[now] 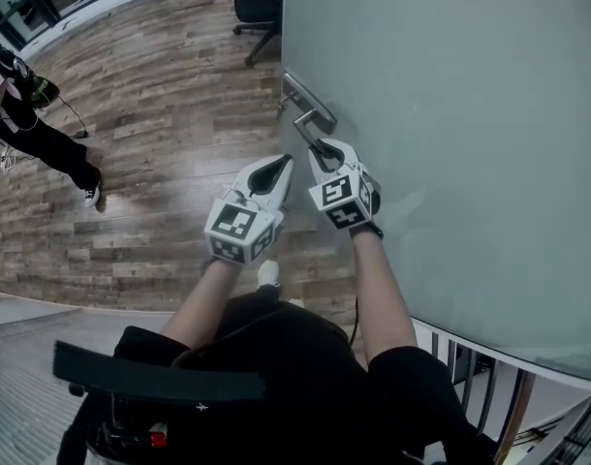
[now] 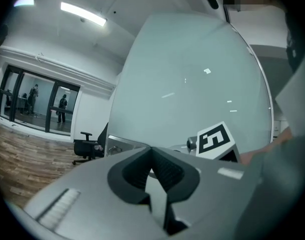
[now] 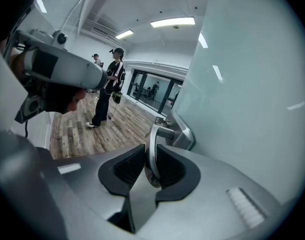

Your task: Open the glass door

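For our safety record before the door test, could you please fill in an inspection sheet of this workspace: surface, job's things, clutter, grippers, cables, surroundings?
Surface: brown wooden plank floor.
Job's things: frosted glass door; silver metal lever handle on its edge plate.
Clutter: black wheeled office chair beyond the door.
Grippers: right hand-held gripper shut on the lever handle; left hand-held gripper shut, empty, beside it.
Cables: thin dark cable, apparently trailing to the floor beside the standing person in dark clothes.
Surroundings: that person stands apart from the door; glass-walled room with distant people.
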Action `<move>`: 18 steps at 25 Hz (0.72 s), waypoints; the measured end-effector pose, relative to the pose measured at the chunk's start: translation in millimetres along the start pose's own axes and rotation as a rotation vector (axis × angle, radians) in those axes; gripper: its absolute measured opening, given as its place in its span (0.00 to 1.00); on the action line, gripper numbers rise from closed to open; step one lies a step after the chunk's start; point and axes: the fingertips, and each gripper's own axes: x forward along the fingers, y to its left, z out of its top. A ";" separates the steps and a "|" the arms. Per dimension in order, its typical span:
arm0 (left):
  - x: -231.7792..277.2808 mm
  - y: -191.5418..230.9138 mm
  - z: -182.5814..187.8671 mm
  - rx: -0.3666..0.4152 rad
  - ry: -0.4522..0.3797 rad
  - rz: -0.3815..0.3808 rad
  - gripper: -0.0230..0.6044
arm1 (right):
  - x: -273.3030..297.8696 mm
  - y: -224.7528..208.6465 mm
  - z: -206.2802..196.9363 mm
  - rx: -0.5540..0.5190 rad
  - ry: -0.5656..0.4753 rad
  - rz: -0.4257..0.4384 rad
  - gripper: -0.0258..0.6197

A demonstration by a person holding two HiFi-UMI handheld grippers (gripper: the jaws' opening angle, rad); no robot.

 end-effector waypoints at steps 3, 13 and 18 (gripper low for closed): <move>15.4 -1.1 -0.3 0.008 0.005 -0.028 0.03 | 5.4 -14.4 -8.7 0.011 0.003 -0.019 0.15; 57.0 -4.3 5.6 0.028 0.008 -0.144 0.03 | 11.0 -59.6 -30.4 0.035 0.023 -0.085 0.15; 78.3 -2.5 -0.3 0.025 0.030 -0.185 0.03 | 14.3 -90.2 -45.3 0.044 0.034 -0.115 0.16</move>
